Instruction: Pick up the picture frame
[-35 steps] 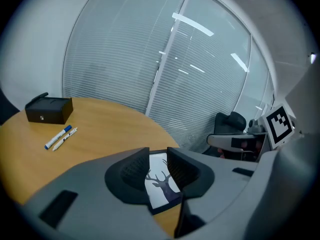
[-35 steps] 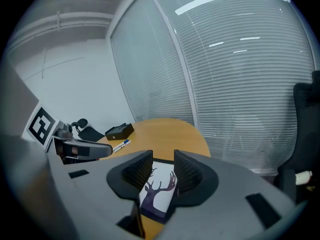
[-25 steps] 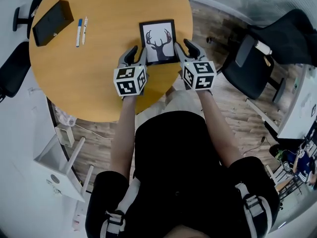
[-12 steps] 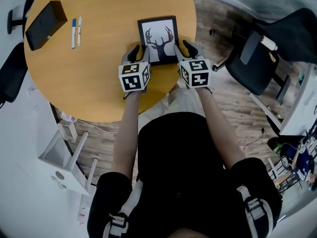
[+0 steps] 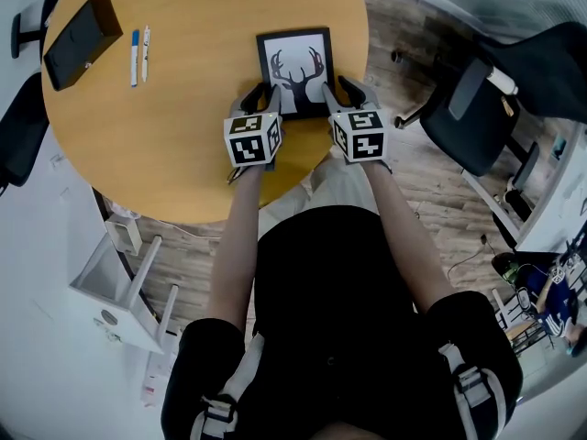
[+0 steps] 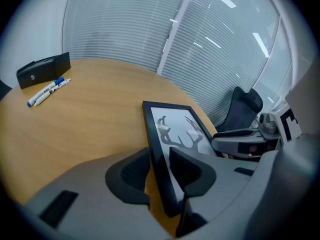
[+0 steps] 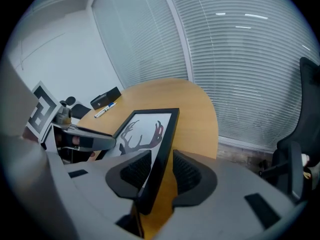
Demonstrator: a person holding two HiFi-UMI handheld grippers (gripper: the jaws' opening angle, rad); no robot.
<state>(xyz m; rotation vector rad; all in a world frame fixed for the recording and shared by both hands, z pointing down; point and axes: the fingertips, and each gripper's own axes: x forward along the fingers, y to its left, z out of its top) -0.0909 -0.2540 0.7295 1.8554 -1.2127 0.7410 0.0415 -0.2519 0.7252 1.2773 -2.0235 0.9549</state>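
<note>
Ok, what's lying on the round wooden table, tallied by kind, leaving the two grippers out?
Picture frame: 1
Markers: 2
Black case: 1
Total: 4

Black short-sleeved top (image 5: 321,282), grey buckled straps (image 5: 218,403); left claw (image 5: 260,95), right claw (image 5: 341,88) grey, black-white marker cubes (image 5: 252,139).
</note>
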